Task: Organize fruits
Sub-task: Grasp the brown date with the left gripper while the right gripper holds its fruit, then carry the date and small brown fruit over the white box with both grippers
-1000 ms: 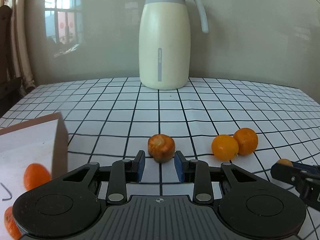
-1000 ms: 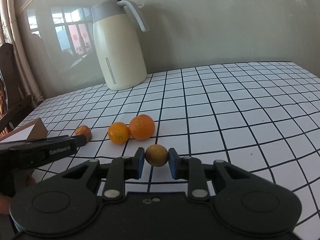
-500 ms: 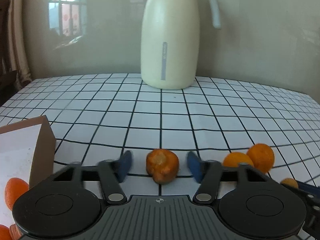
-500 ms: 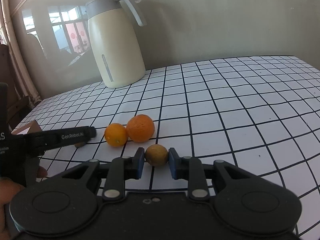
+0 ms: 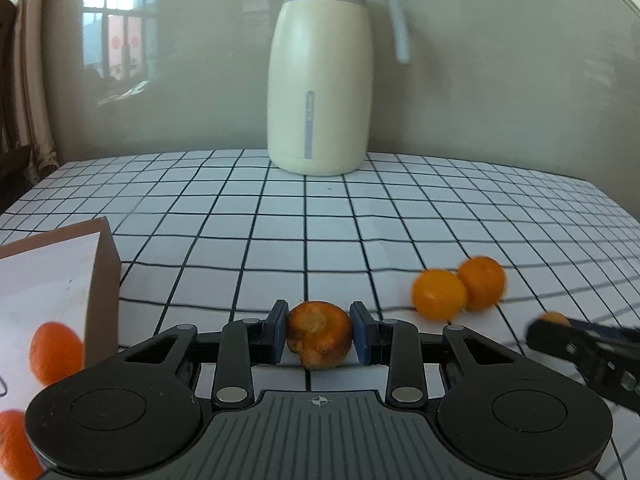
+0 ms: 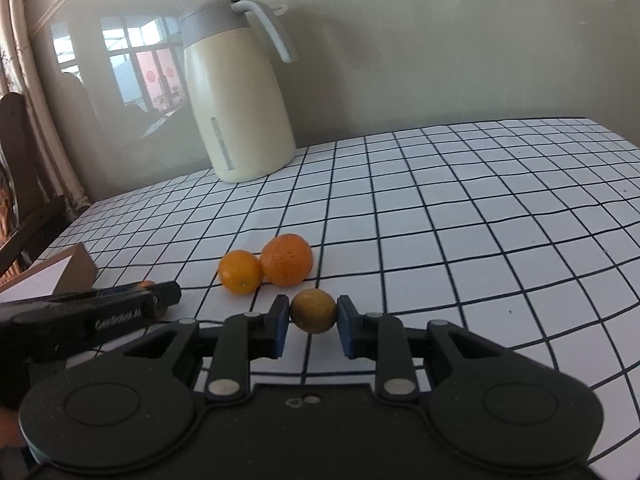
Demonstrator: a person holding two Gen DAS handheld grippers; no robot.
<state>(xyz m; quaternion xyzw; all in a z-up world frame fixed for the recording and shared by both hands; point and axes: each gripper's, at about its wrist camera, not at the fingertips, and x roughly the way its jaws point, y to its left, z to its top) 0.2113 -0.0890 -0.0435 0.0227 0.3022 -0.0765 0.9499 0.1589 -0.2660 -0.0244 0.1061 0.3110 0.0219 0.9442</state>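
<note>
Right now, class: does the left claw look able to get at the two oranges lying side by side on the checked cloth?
Probably not yet. The left claw is shut on a shrivelled orange, so it is occupied. The two oranges lie apart to its right with bare cloth between, so nothing else blocks it.

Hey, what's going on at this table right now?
Someone is sorting fruit with two handheld grippers. The left gripper is shut on a wrinkled orange fruit; the right gripper holds a small brownish fruit. Two oranges sit touching on the checked table, and a box at the left holds more.
</note>
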